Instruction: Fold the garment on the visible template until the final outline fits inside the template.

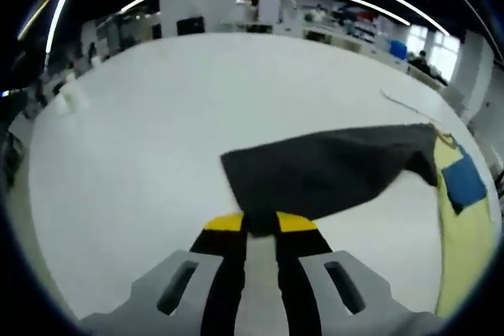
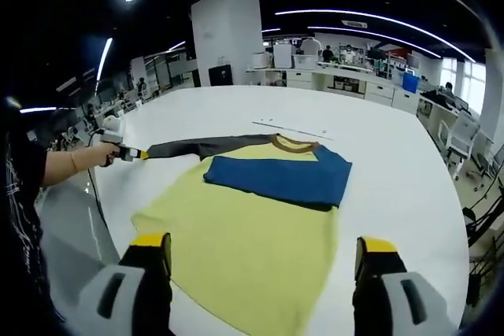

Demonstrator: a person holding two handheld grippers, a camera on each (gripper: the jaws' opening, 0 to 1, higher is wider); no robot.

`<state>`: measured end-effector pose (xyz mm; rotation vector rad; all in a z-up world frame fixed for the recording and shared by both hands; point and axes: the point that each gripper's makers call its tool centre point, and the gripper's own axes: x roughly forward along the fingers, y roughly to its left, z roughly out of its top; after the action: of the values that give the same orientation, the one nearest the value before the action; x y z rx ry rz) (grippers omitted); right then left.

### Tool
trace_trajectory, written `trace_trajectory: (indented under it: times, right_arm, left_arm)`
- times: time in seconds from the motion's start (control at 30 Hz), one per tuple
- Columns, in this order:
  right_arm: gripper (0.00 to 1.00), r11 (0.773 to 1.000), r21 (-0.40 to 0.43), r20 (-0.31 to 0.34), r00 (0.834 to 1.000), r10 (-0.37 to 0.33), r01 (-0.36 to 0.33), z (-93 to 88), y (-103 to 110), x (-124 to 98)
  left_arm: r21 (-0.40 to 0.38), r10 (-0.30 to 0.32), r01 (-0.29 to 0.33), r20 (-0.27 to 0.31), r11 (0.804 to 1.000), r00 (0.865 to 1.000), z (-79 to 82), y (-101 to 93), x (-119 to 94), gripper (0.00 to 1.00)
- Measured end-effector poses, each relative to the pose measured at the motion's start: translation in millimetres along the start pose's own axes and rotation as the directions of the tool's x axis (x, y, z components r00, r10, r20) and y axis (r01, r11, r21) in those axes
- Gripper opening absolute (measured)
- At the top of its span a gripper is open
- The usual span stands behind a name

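Observation:
A yellow shirt (image 2: 244, 249) lies flat on the white table (image 2: 394, 163). Its blue sleeve (image 2: 276, 175) is folded across the chest. The dark grey sleeve (image 2: 197, 147) stretches out to the left, and my left gripper (image 2: 142, 153) holds its cuff. In the left gripper view the yellow-tipped jaws of that left gripper (image 1: 260, 222) are shut on the dark grey sleeve (image 1: 331, 167), which hangs lifted above the table. The yellow body (image 1: 465, 249) and blue sleeve (image 1: 463, 180) show at the right edge. My right gripper (image 2: 263, 243) stands wide open over the shirt's hem, holding nothing.
Thin faint lines (image 2: 291, 127) mark the table beyond the collar. A person's forearm (image 2: 67, 164) reaches in from the left. Office desks and shelves (image 2: 346, 76) stand behind the table, and a chair (image 2: 461, 143) stands at its right.

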<state>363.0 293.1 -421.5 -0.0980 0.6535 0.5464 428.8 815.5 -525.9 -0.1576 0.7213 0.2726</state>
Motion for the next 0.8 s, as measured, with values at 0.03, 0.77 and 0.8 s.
trace_trajectory:
  times: [0.03, 0.77, 0.8]
  right_arm:
    - [0.98, 1.000, 0.001, 0.000, 1.000, 0.000, 0.000, -0.2, 0.3, -0.1]
    - [0.98, 1.000, 0.007, -0.018, 1.000, -0.007, 0.007, -7.0, 0.2, -3.4]
    - [0.98, 1.000, 0.006, -0.021, 1.000, -0.006, 0.006, -7.8, 0.6, -2.9]
  left_arm:
    - [0.004, -0.005, 0.005, -0.002, 1.000, 1.000, 0.3, -0.6, 0.5, 0.07]
    - [0.154, 0.005, -0.009, 0.025, 0.988, 1.000, 17.6, 17.7, 13.1, 0.00]
    - [0.154, 0.005, -0.009, 0.025, 0.988, 1.000, 18.0, 17.9, 14.1, 0.00]
